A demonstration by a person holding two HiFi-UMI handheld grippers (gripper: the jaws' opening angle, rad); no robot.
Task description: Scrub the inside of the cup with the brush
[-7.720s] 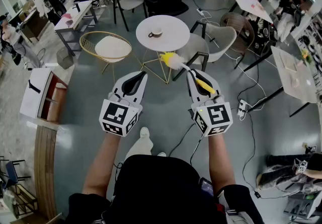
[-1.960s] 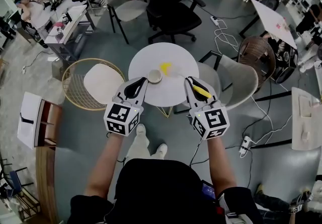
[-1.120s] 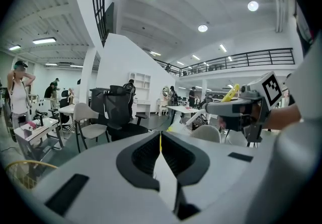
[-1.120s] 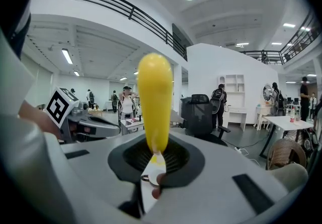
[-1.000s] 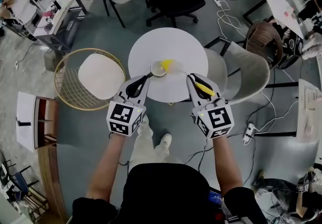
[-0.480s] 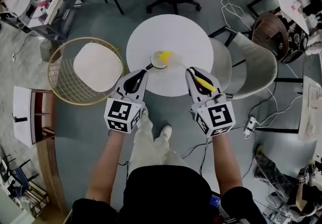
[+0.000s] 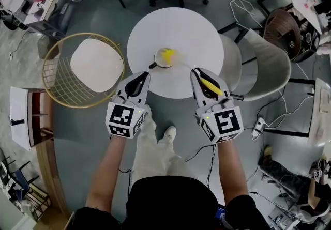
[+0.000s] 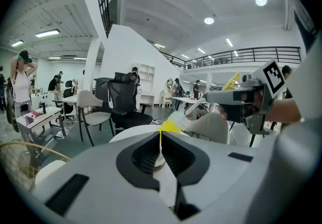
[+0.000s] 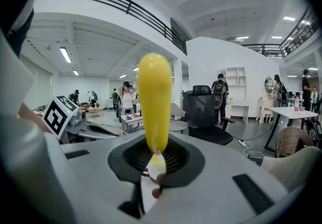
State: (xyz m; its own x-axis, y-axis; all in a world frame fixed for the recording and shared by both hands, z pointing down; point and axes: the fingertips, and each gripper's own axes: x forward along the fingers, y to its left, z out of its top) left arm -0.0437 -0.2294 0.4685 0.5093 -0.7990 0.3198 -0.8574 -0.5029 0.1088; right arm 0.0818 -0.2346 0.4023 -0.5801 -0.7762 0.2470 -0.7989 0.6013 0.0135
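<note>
Yellow bristles of the brush point(image 7: 166, 57) sit at the mouth of the cup point(image 7: 156, 55) on the white round table point(image 7: 176, 27). The cup is just ahead of the left gripper point(image 7: 140, 77) tips. Only the head view shows cup & bristles together. Left gripper view: jaws together, nothing btwn them, a yellow tuft just beyond the tips. Right gripper point(image 7: 196, 73) view: jaws clamped on the yellow handle, which fills the middle. From that gripper the bristles lie ahead & to the left. Count: 1 cup, 1 brush, 1 table, 2 grippers.
</note>
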